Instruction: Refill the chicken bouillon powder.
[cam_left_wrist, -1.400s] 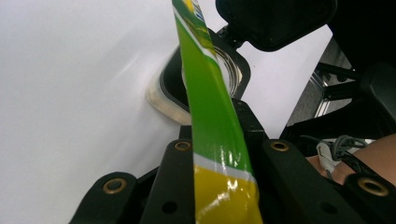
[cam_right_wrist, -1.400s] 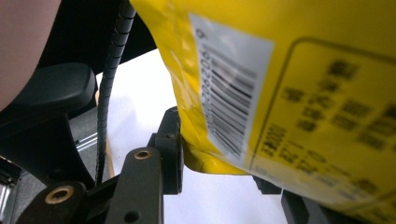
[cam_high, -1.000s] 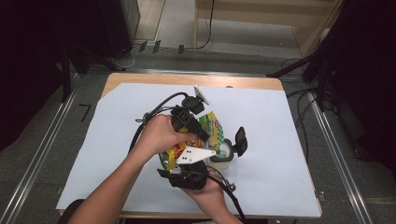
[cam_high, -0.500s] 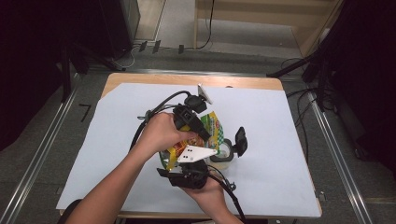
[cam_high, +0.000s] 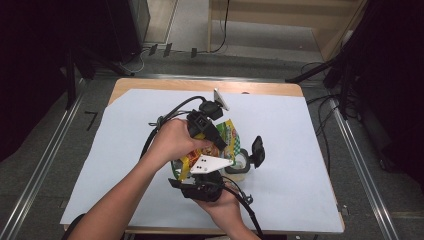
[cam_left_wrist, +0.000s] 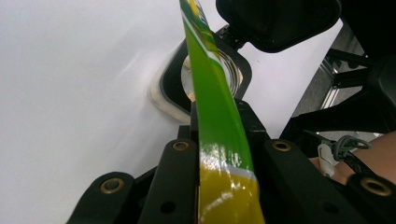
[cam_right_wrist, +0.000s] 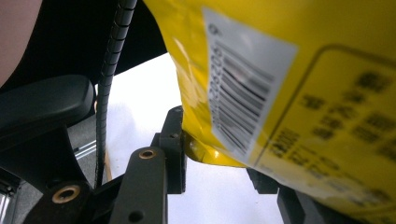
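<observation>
While both grippers clamp the glossy yellow-and-green snack bag (cam_high: 226, 137), a clear round jar (cam_high: 239, 162) sits just beneath it. Left gripper (cam_left_wrist: 219, 121) pinches the bag's edge; right gripper (cam_right_wrist: 217, 161) grips its corner, jaws just closing (barcode (cam_right_wrist: 238, 88) visible, print blurred).

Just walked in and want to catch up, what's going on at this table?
A person is working a yellow and green snack packet with a hand-held gripper in each hand, over the white table cover. The left hand-held gripper is clamped on the packet's edge; the right hand-held gripper has its corner between its jaws. A clear container with a black lid sits just beside them.
</observation>
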